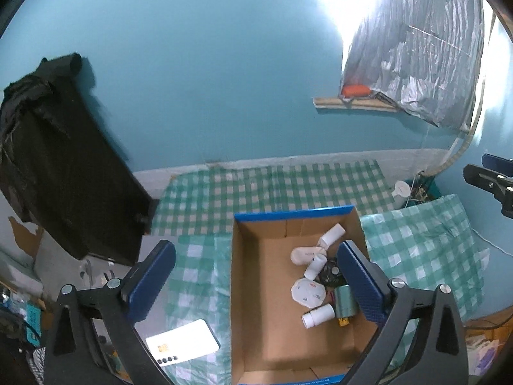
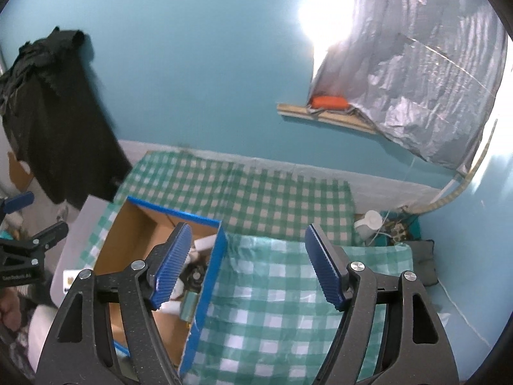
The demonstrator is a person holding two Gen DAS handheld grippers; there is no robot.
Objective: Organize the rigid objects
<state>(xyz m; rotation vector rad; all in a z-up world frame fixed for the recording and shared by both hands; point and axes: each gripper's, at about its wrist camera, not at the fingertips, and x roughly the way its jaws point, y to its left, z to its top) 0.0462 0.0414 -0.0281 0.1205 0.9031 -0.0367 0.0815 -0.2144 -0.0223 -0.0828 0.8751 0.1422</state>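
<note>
An open cardboard box with blue rim (image 1: 266, 337) sits on the checked cloth. In it lie several white bottles (image 1: 317, 316), a white plug adapter (image 1: 307, 292), a black round part (image 1: 330, 272) and a green-grey cylinder (image 1: 344, 301). My left gripper (image 1: 256, 276) is open and empty, high above the box's left wall. My right gripper (image 2: 248, 266) is open and empty, above the box's right wall (image 2: 208, 276); the box floor (image 2: 141, 240) lies to its left. The right gripper also shows at the far right of the left wrist view (image 1: 493, 183).
A white phone (image 1: 182, 341) lies on the cloth left of the box. A green checked cloth (image 2: 282, 295) covers the surface. A white jug (image 2: 368, 223) stands at the back right corner. Black cloth (image 1: 54, 160) hangs at the left. The blue wall is behind.
</note>
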